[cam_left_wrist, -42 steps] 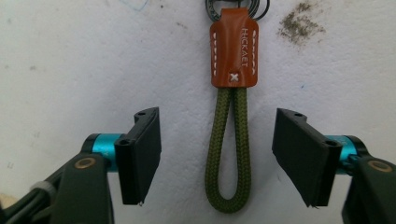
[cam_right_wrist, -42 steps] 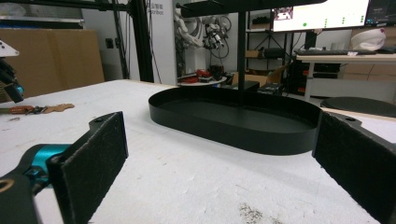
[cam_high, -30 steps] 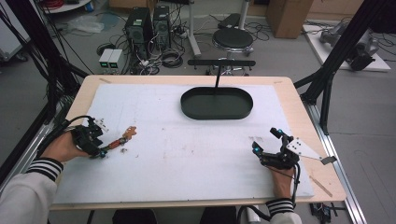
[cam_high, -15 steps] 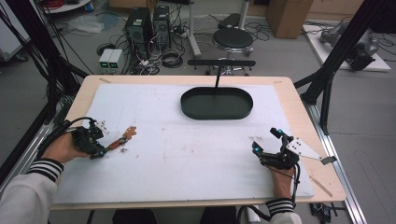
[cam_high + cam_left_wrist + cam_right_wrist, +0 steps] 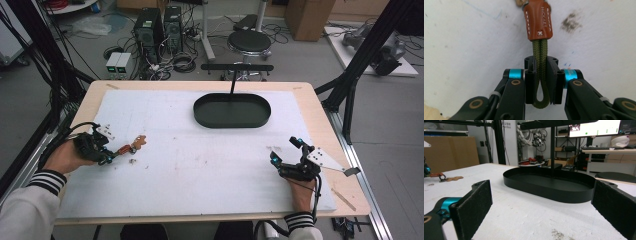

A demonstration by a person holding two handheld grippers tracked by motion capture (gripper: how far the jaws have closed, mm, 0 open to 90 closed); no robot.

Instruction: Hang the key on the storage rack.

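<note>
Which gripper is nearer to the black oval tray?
Right. The right gripper is open, in front of the tray toward its right end. The left gripper, shut on the green cord, lies farther off, near the table's left edge.

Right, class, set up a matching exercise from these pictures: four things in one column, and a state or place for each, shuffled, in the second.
Things:
1. left gripper
2. right gripper
3. black oval tray
4. brown leather tab

States or places:
A. stitched onto the cord's end
B. fingers wide apart, nothing between them
C. closed on the green cord loop
D. far middle of the table

Pairs: 1-C, 2-B, 3-D, 4-A
</note>
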